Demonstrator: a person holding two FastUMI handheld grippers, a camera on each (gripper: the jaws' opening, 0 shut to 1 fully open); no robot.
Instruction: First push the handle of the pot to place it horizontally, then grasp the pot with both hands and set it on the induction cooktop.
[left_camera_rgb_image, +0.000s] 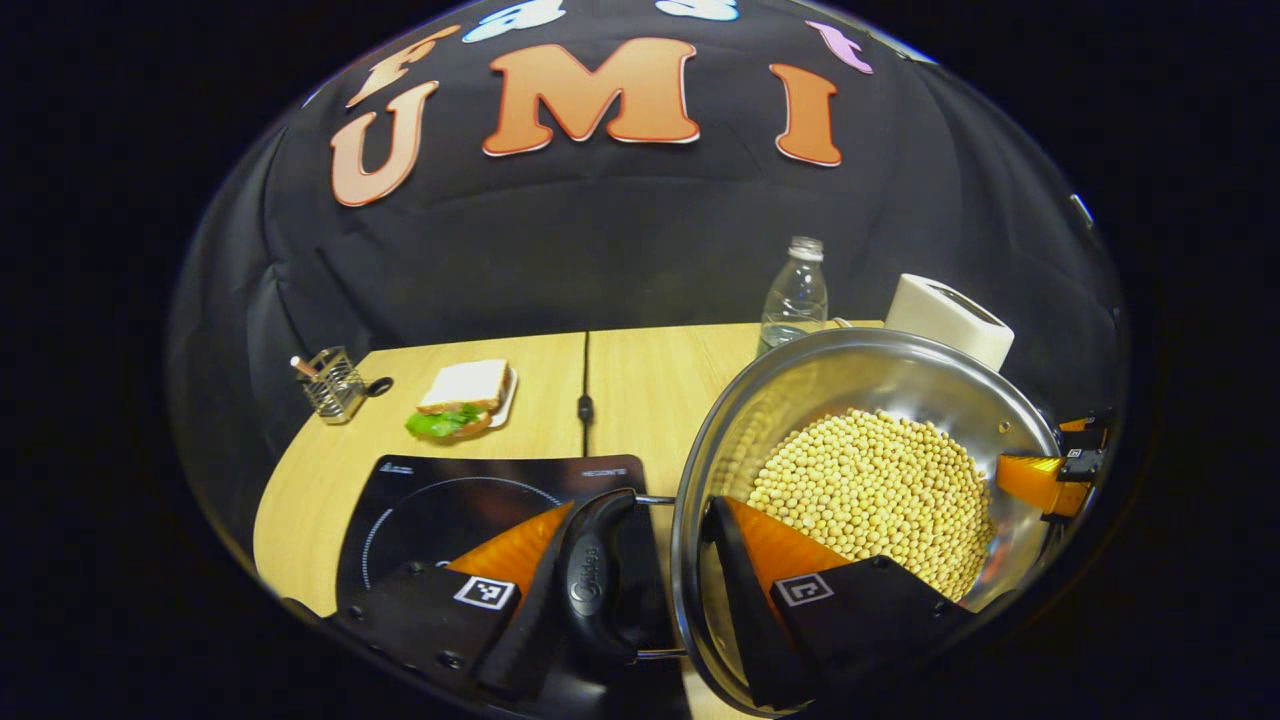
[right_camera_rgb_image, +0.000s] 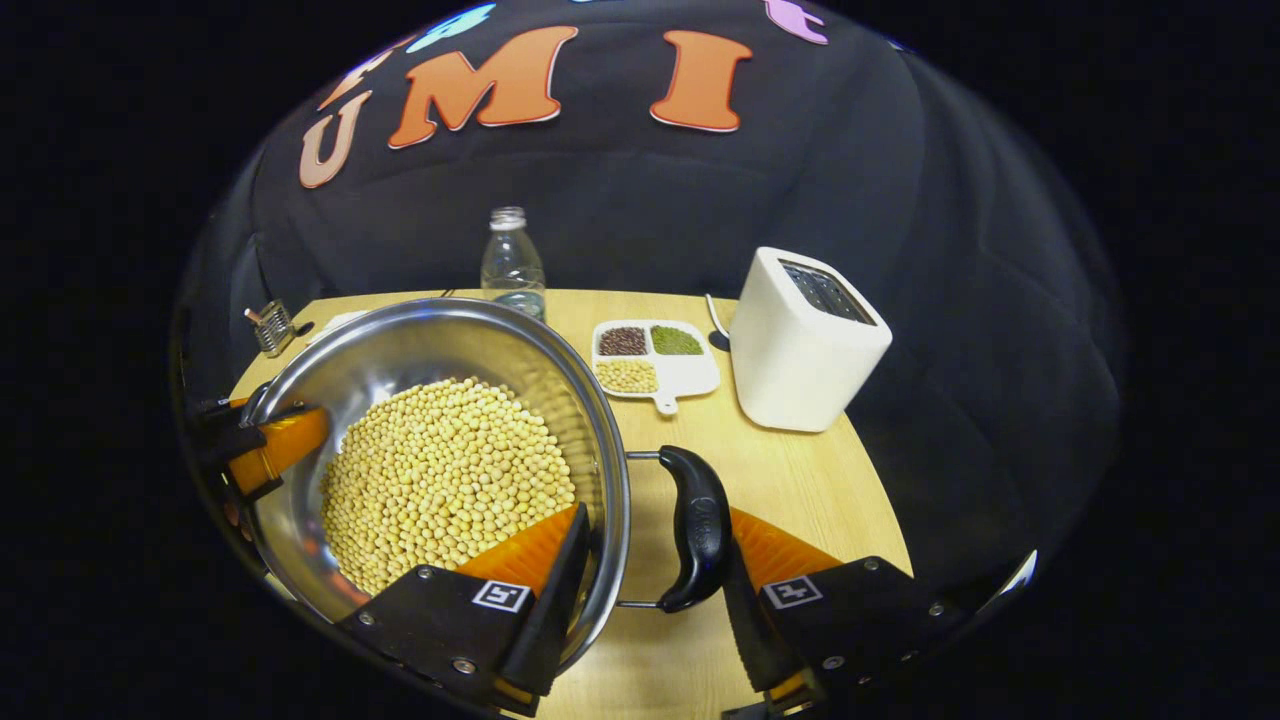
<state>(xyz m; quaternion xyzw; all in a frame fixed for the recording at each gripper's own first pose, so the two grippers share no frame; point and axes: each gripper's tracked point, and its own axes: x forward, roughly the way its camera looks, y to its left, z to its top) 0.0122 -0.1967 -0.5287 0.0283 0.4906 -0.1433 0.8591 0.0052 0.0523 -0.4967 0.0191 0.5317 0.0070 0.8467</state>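
A steel pot (left_camera_rgb_image: 850, 345) full of yellow beans (left_camera_rgb_image: 880, 490) hangs between both grippers, apparently raised off the wooden table (left_camera_rgb_image: 650, 380). My left gripper (left_camera_rgb_image: 645, 510) is shut on the pot: one finger sits outside the black left handle (left_camera_rgb_image: 597, 575), the other inside the wall. My right gripper (right_camera_rgb_image: 655, 520) grips the pot (right_camera_rgb_image: 420, 310) likewise, across the right handle (right_camera_rgb_image: 700, 525) and the wall. Each gripper also shows at the far rim in the other's view: the right gripper (left_camera_rgb_image: 1040, 480) and the left gripper (right_camera_rgb_image: 270, 450). The black induction cooktop (left_camera_rgb_image: 450, 510) lies just left of the pot.
Behind the cooktop are a sandwich on a plate (left_camera_rgb_image: 462, 398) and a wire holder (left_camera_rgb_image: 335, 385). A clear bottle (right_camera_rgb_image: 512, 262) stands at the back. A divided dish of beans (right_camera_rgb_image: 655, 358) and a white toaster (right_camera_rgb_image: 805, 340) sit to the right.
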